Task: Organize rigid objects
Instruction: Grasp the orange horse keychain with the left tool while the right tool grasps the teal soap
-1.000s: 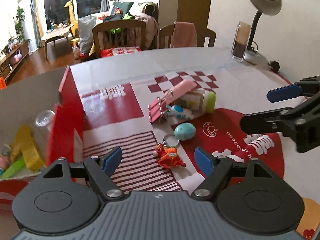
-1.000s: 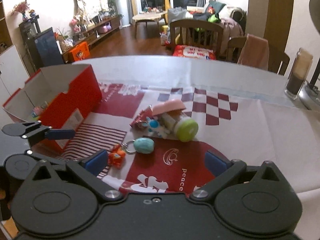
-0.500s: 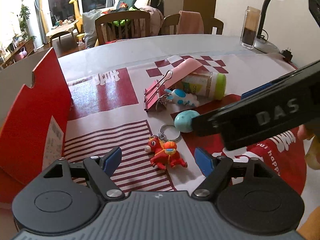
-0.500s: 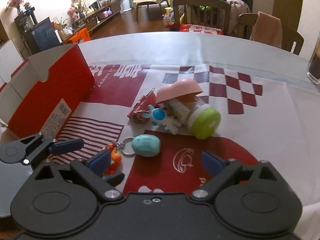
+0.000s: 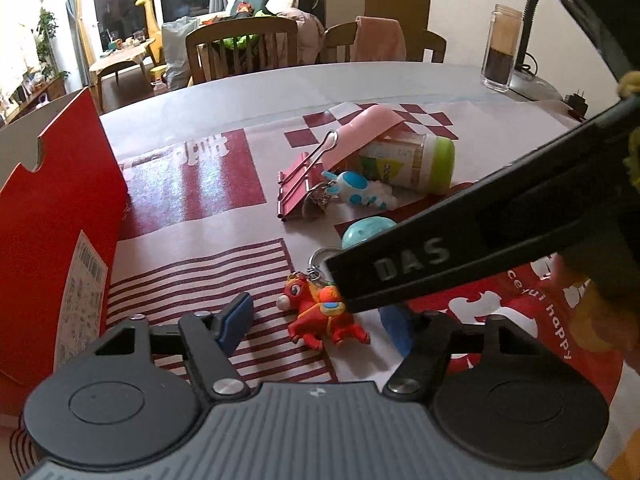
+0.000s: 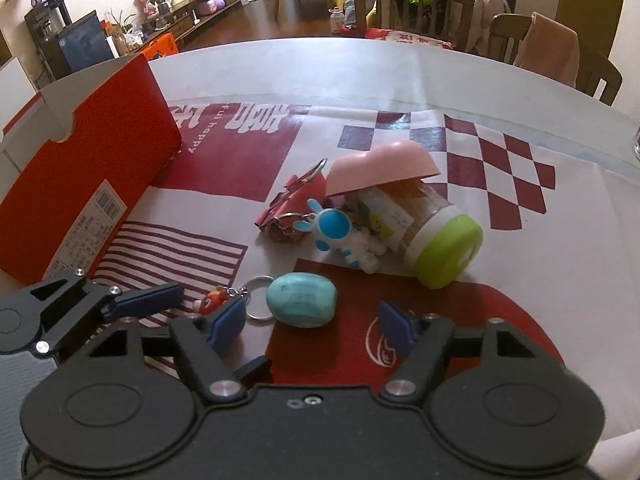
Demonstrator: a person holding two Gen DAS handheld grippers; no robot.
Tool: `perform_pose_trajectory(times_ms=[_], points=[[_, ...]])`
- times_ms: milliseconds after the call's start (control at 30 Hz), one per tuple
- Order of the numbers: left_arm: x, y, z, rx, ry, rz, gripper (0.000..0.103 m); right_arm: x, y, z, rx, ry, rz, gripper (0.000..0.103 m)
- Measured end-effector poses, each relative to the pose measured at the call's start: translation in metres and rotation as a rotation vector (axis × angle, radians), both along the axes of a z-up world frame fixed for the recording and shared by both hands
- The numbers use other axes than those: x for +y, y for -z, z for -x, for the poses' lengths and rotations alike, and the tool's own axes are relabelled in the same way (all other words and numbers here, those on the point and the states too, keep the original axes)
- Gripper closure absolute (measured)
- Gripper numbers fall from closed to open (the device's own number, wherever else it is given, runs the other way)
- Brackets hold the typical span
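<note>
Both claws were closing, nothing clamped: left claw (image 5: pixel 318 322) straddled the orange horse keychain (image 5: pixel 322 314), right claw (image 6: pixel 310 326) the teal egg (image 6: pixel 301 299). Risk: claws crowded, could collide.

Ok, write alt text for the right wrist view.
The right claw, its jaws closing, flanks a teal egg-shaped charm on a red-and-white table mat. Beyond lie a green-capped jar, a pink dish and a blue-white keychain; a red box stands left.
</note>
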State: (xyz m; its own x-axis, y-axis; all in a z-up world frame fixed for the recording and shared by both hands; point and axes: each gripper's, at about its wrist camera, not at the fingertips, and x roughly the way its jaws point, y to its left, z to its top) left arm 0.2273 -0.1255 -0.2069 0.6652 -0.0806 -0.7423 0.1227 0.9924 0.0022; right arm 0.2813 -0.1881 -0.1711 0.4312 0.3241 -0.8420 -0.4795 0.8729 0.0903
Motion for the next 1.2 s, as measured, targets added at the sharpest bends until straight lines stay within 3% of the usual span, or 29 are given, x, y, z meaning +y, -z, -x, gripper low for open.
perform_pose_trajectory(times_ms=[333,433,800,1200], points=[[-0.001,-0.003,-0.004,0.001,0.003,-0.008,0.064,0.007,0.001,-0.002,-0.004,0.018,0.039,0.051],[0.000,-0.004,-0.005,0.001,0.004,-0.009,0.065,0.006,0.000,-0.002,-0.009,0.027,0.050,0.065],[0.006,-0.011,0.000,0.014,0.004,0.011,0.065,-0.006,-0.021,0.010,-0.011,0.025,0.026,0.065],[0.026,-0.045,0.013,-0.010,-0.022,0.074,0.065,0.000,-0.065,0.035,-0.052,-0.035,0.000,0.065]])
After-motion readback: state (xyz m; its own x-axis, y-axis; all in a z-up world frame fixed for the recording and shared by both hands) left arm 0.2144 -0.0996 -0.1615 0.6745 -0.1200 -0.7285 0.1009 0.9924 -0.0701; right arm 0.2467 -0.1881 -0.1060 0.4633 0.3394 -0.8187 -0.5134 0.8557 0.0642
